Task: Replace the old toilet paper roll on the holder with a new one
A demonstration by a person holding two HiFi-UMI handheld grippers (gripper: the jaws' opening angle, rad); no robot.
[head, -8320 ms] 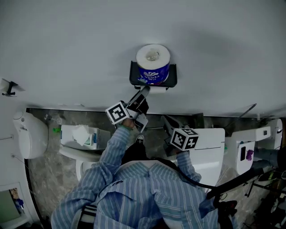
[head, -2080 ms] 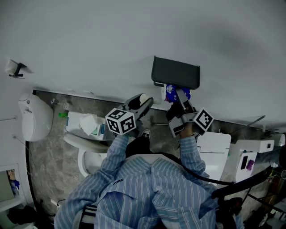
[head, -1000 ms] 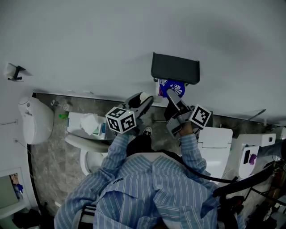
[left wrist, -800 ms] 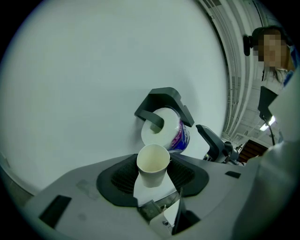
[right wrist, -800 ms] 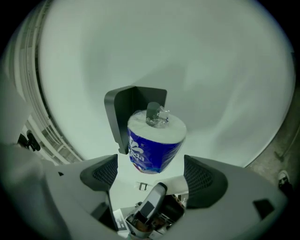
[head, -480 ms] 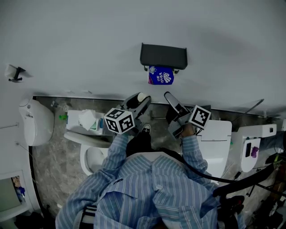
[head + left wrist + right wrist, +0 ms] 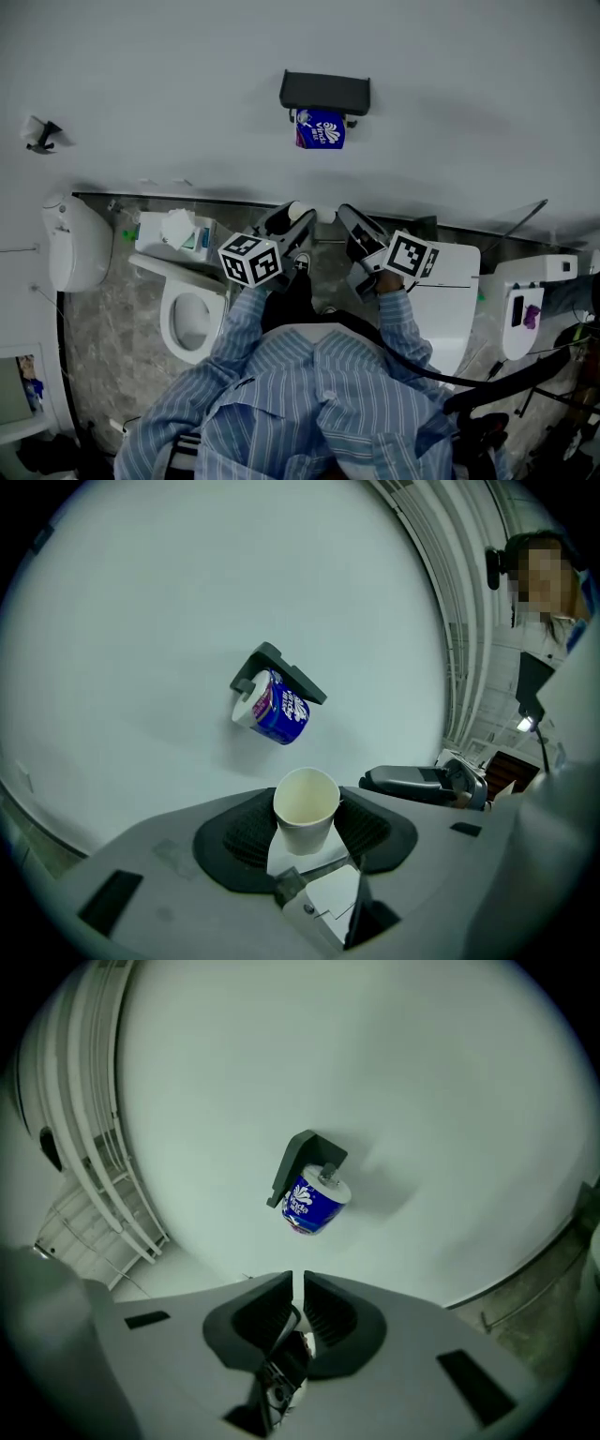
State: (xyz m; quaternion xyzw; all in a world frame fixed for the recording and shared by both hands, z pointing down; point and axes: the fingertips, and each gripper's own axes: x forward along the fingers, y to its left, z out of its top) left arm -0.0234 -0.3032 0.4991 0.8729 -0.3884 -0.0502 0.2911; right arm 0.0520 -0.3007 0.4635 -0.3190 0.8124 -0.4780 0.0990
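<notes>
Plain pale wall (image 7: 169,75) takes up my whole top half, dim flat light all over. Below it the floor (image 7: 103,366) is mottled grey-brown stone. Toilet (image 7: 187,319) at 8 o'clock, bowl open, tissue box (image 7: 173,232) just behind it. Rounded white fixture (image 7: 70,246) at 9, small wall hook (image 7: 37,133) at 10, boxy white unit (image 7: 450,300) at 4.

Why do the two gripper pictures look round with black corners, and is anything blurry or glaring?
Left gripper view: a wide-angle lens bows the rails at right and blackens the corners; the cardboard tube up close stays sharp. Right gripper view: same rounding; the blue roll is crisp, with a soft shadow beside it. Head view: dim, even light, no glare.
</notes>
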